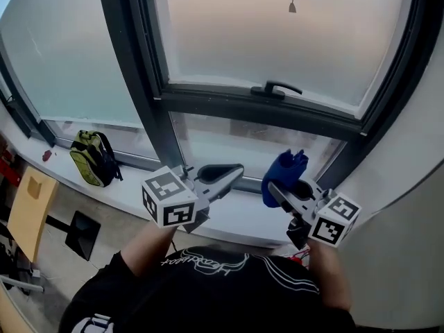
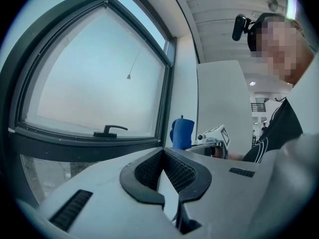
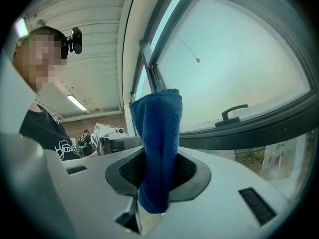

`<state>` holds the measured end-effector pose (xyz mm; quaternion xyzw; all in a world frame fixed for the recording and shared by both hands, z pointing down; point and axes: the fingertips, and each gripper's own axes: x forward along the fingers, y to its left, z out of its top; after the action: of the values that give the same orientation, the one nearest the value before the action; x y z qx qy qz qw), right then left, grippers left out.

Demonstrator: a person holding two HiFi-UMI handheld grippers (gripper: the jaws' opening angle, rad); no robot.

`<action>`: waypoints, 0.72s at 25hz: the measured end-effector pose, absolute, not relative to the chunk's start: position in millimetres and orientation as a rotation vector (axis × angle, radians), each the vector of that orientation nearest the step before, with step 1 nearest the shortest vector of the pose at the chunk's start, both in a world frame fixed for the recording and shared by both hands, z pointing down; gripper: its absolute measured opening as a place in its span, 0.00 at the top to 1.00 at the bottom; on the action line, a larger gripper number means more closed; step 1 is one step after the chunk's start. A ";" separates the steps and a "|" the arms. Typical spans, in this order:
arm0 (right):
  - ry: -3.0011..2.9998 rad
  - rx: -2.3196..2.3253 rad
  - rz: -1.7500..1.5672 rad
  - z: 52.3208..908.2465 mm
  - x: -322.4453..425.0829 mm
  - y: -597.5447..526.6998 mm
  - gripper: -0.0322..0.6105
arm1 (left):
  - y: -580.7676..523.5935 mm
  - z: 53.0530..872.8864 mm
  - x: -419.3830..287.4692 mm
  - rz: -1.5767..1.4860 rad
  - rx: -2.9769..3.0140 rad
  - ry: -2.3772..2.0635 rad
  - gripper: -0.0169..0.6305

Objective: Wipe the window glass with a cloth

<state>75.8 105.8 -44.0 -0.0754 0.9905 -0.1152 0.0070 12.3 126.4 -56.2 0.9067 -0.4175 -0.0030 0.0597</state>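
The right gripper [image 3: 158,172] has its jaws clamped on the blue cloth [image 3: 158,133], most of it standing proud beyond the tips, so fabric would meet the window glass [image 1: 277,33] ahead first, I'd say; the left gripper [image 2: 162,156], jaws closed on nothing, hangs alongside, spare

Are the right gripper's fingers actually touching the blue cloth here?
Touching. The right gripper view shows the blue terry cloth pinched between the fingers of the right gripper, standing up out of them.
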 end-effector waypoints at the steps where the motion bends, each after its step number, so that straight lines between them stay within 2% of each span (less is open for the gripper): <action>1: 3.097 -0.233 -0.363 -43.5 78.7 106.4 0.81 | 126.5 -56.1 15.4 -0.007 2.745 -1.265 0.97; 18: 3.071 -0.214 -0.390 -35.7 108.3 105.3 0.81 | 123.3 -48.7 46.0 0.005 2.726 -1.278 0.97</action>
<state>108.3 105.3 -35.7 -0.0689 0.9895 -0.1255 0.0194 46.0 123.3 -48.7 0.9035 -0.4236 0.0017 0.0655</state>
